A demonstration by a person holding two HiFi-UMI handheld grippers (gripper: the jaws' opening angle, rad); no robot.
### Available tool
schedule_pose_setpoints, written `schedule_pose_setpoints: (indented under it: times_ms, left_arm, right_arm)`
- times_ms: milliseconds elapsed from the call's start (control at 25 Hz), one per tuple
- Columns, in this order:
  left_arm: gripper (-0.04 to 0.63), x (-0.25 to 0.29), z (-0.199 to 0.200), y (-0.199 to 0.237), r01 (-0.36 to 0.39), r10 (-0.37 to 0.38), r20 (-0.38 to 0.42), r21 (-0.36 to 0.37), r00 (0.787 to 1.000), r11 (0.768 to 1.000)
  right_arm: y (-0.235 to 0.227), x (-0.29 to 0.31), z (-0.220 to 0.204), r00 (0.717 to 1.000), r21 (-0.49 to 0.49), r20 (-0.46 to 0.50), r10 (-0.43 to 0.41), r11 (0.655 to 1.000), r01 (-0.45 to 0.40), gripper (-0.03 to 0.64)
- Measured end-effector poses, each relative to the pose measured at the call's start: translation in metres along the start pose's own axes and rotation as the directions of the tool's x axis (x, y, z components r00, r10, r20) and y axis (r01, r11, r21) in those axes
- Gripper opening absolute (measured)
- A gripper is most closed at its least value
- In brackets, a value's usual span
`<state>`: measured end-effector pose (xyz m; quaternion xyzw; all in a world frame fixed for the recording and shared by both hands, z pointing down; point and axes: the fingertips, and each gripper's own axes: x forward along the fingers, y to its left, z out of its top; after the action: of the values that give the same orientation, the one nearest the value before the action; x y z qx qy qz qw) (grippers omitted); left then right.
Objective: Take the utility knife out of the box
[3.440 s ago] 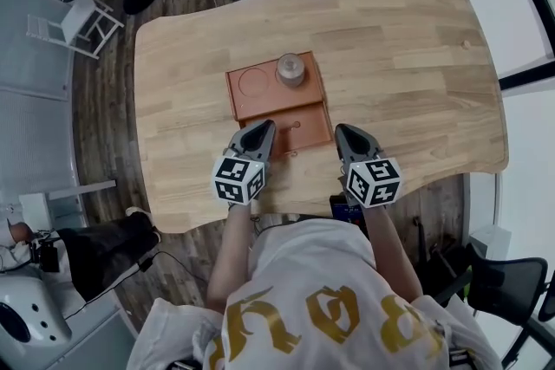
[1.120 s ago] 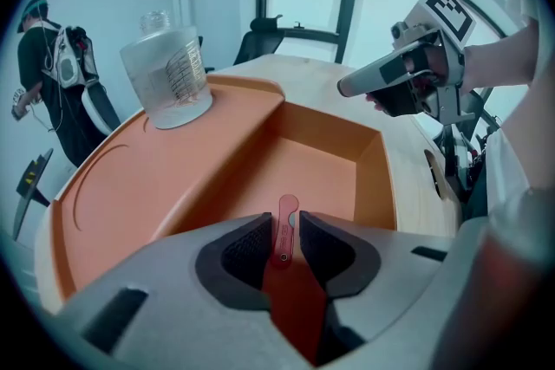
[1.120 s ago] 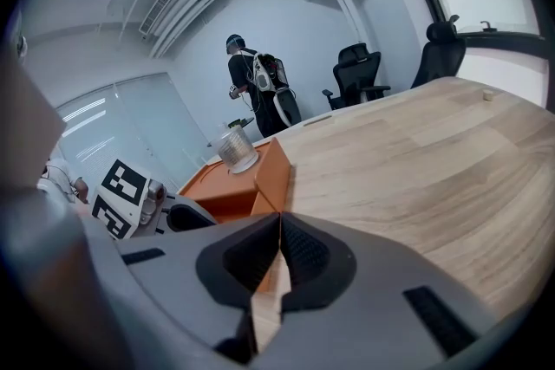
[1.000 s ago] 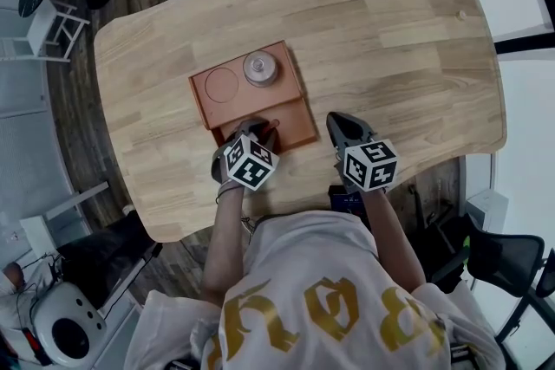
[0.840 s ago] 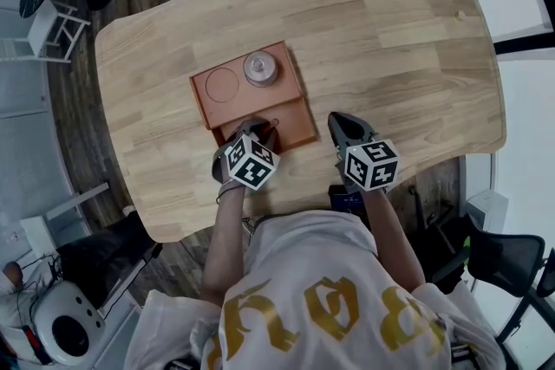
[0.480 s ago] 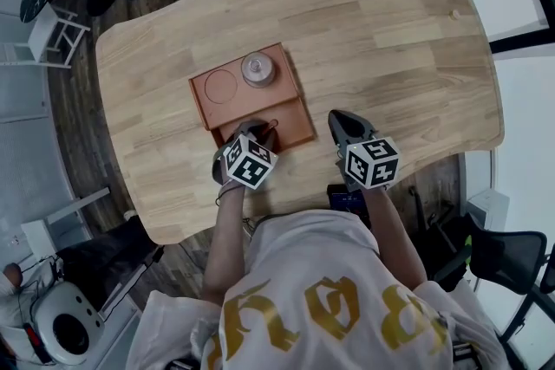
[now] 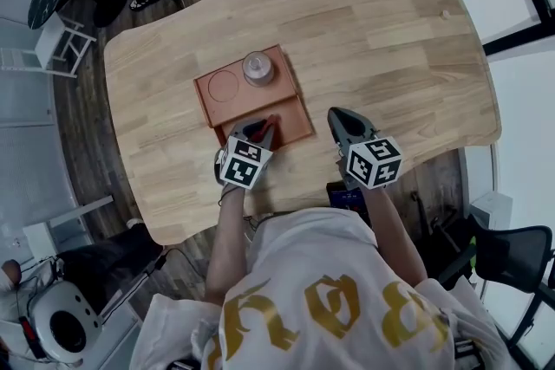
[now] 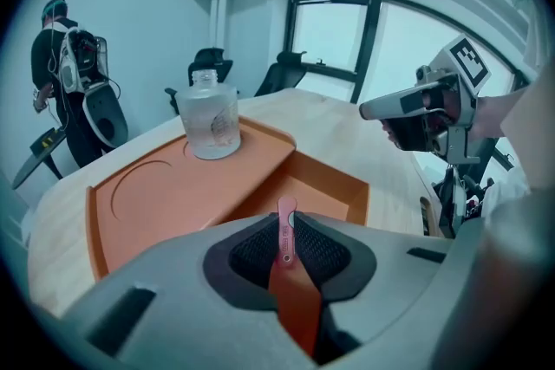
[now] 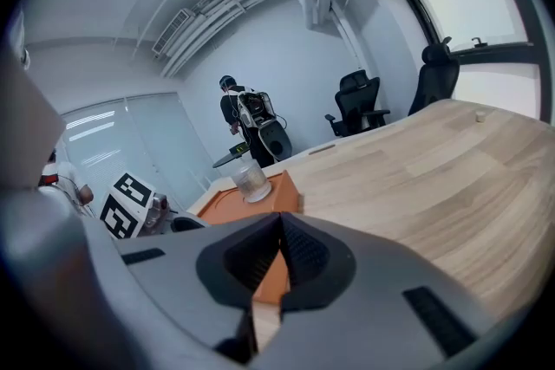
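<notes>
Red knife (image 8: 287,231) pinched in our left gripper (image 7: 253,134) over the box (image 7: 282,95).
Only that gripper's view shows us the pinch; right gripper (image 9: 279,256) pressed together, empty.

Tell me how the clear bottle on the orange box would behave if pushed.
The bottle looks clear and seems empty, so it is probably light and easy to slide. It stands upright on the box; toppled, its round body would likely roll.

The right tongs (image 9: 279,223), tips together, point toward the orange box (image 9: 228,208).
</notes>
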<state>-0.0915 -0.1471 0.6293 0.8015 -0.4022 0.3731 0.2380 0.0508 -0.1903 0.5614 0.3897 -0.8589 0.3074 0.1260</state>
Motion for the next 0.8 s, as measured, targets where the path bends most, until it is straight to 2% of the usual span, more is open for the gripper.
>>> schedule_pose_setpoints:
  times_ms: [120, 280, 360, 560, 720, 800]
  left_arm:
    - [0.057, -0.009, 0.003, -0.002, -0.023, 0.024, 0.044, -0.025, 0.999, 0.999]
    - [0.057, -0.023, 0.011, -0.002, -0.012, 0.031, 0.137, -0.142, 0.990, 0.990]
    - [0.057, -0.030, 0.014, 0.000, -0.006, 0.038, 0.178, -0.178, 0.983, 0.984]
    - [0.057, -0.050, 0.020, 0.006, -0.011, 0.064, 0.248, -0.208, 0.967, 0.978]
    - [0.057, -0.070, 0.028, 0.003, -0.005, 0.073, 0.323, -0.207, 0.944, 0.978]
    - [0.057, -0.079, 0.031, 0.002, -0.010, 0.086, 0.354, -0.211, 0.931, 0.978]
  right_arm:
    - [0.007, -0.008, 0.006, 0.999, 0.019, 0.044, 0.024, 0.999, -0.025, 0.011]
    - [0.013, -0.015, 0.010, 0.999, -0.030, 0.047, 0.014, 0.999, -0.013, 0.011]
    - [0.018, -0.017, 0.011, 0.999, -0.052, 0.044, 0.020, 0.998, -0.018, 0.011]
    - [0.030, -0.020, 0.015, 0.999, -0.088, 0.052, 0.013, 0.996, -0.008, 0.011]
    - [0.033, -0.022, 0.019, 0.997, -0.094, 0.067, -0.049, 0.994, 0.055, 0.011]
    - [0.040, -0.022, 0.023, 0.996, -0.099, 0.081, -0.048, 0.994, 0.056, 0.012]
